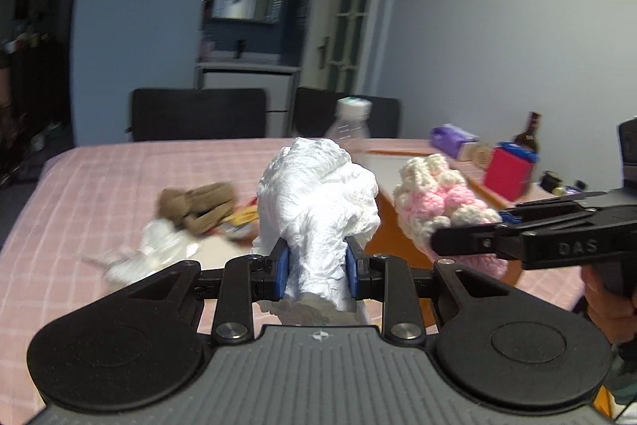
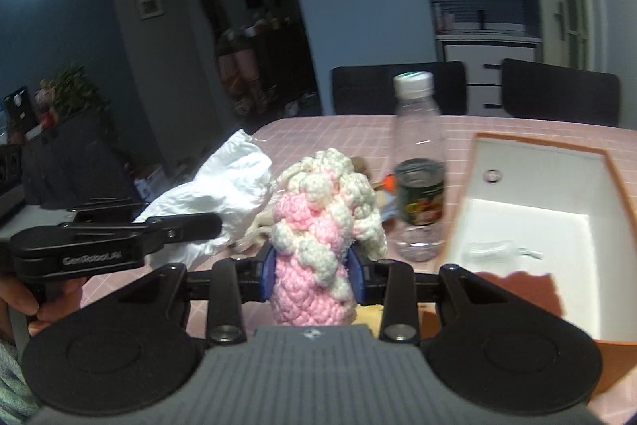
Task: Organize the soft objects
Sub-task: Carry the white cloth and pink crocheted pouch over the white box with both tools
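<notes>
Left hand-held gripper (image 1: 316, 271): blue pads clamped on a crumpled white plastic bag (image 1: 316, 194), bag bunched upward between the jaws, lifted off the pink checked tablecloth surface (image 1: 119, 178). Right hand-held gripper (image 2: 314, 275): jaws pinched around a pink-and-white crocheted yarn piece (image 2: 322, 226), pads pressing both sides, piece sticking up and held clear of the surface.

Left wrist view: right hand-held gripper enters from 3 o'clock, yarn piece just beside the bag at its 3 o'clock. Brown stuffed toy (image 1: 199, 204) lies on the surface at 9 o'clock of the bag, a crumpled white wrapper (image 1: 151, 250) near it at 7 o'clock, blurred.

Right wrist view: clear plastic bottle with white cap (image 2: 416, 162) stands upright at 1 o'clock of the yarn piece. White-lined orange box (image 2: 557, 210), open top, sits at 3 o'clock. Left hand-held gripper with the bag is at 9 o'clock. Dark chairs (image 2: 398, 86) at 12 o'clock behind the surface.
</notes>
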